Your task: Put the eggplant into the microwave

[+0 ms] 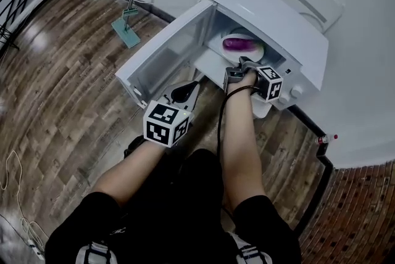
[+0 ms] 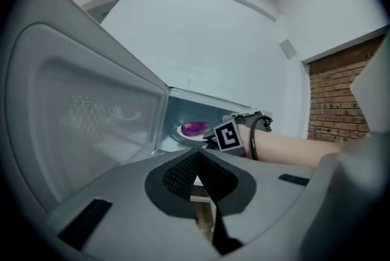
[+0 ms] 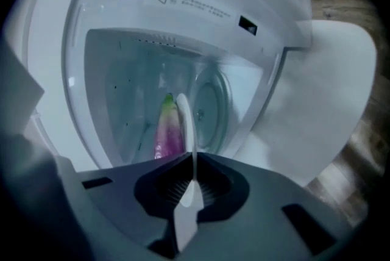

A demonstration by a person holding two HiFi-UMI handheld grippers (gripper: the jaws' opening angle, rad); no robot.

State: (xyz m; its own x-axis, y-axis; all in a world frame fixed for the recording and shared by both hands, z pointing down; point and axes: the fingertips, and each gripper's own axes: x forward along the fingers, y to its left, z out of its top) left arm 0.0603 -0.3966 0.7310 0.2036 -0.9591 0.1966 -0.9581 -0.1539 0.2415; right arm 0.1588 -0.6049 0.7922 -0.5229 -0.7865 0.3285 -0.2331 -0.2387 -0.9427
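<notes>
A purple eggplant (image 1: 239, 43) lies on a white plate (image 1: 258, 54) inside the open white microwave (image 1: 278, 16). My right gripper (image 1: 241, 66) reaches into the opening and is shut on the plate's near rim. In the right gripper view the plate (image 3: 186, 122) stands edge-on between the pads, with the eggplant (image 3: 164, 132) on its left side. The microwave door (image 1: 163, 56) hangs open to the left. My left gripper (image 1: 190, 89) is low in front of the door, shut and holding nothing. From the left gripper view I see the eggplant (image 2: 194, 128) past the door (image 2: 79, 113).
The microwave sits on a white surface (image 1: 364, 71) above a wooden floor (image 1: 68, 102). A mop (image 1: 131, 16) leans against the wall at the back left. A small red-capped bottle (image 1: 326, 138) lies at the right. A brick wall (image 2: 335, 101) stands to the right.
</notes>
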